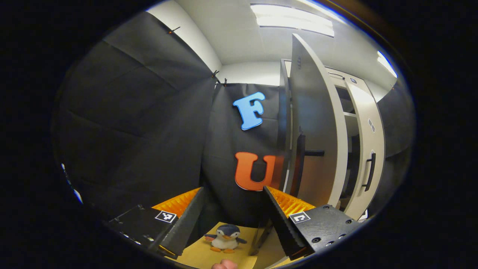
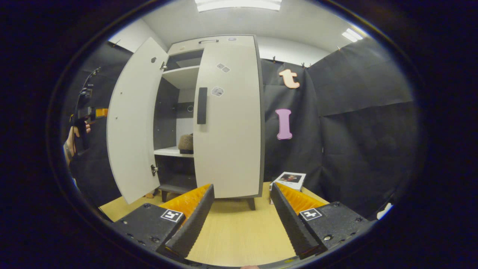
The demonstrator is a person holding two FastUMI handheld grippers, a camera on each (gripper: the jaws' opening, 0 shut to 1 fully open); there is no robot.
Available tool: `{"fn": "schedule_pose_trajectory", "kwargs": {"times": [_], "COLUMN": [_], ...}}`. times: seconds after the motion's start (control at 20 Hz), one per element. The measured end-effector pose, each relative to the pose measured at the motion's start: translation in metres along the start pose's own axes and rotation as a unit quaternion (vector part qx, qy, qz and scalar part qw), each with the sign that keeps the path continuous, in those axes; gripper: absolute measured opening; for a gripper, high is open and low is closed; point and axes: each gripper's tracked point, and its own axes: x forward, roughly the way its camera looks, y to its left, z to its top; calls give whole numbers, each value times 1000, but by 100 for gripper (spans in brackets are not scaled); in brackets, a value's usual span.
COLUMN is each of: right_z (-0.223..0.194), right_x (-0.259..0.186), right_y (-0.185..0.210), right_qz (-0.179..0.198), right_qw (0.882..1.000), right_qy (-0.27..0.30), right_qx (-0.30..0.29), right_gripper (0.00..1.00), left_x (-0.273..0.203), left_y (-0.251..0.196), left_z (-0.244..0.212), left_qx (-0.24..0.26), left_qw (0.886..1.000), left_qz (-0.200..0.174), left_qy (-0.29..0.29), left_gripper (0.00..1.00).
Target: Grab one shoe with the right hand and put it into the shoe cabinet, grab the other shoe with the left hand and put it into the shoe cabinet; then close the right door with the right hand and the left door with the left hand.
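Right gripper view has the tall white shoe cabinet (image 2: 227, 119) front-on: right door (image 2: 229, 149) closed, left door (image 2: 130, 123) swung open, and a fuzzy brown shoe (image 2: 186, 144) on the middle shelf, half hidden, probably just one visible. Left gripper view catches a plush penguin (image 1: 225, 239) on the tabletop. Left gripper (image 1: 233, 220) and right gripper (image 2: 242, 220) both gape wide, holding nothing.

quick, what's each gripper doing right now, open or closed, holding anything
Left gripper: open, holding nothing, a small plush penguin lying below it.
Right gripper: open, holding nothing, facing the tall white shoe cabinet.
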Motion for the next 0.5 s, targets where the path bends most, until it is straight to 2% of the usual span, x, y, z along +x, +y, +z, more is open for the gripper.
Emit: {"fn": "schedule_pose_trajectory", "kwargs": {"times": [0.2, 0.5], "right_z": [8, 5], "right_x": [6, 9], "right_y": [9, 18], "right_qz": [7, 19], "right_qw": [1000, 1000], "right_qy": [-12, -12], "right_qx": [0, -1], "right_gripper": [99, 98], "left_x": [0, -7], "left_y": [-1, -41], "left_z": [2, -2], "left_qx": [18, 4], "left_qw": [1000, 999], "left_qz": [0, -49], "left_qy": [2, 12], "left_gripper": [94, 93]}}
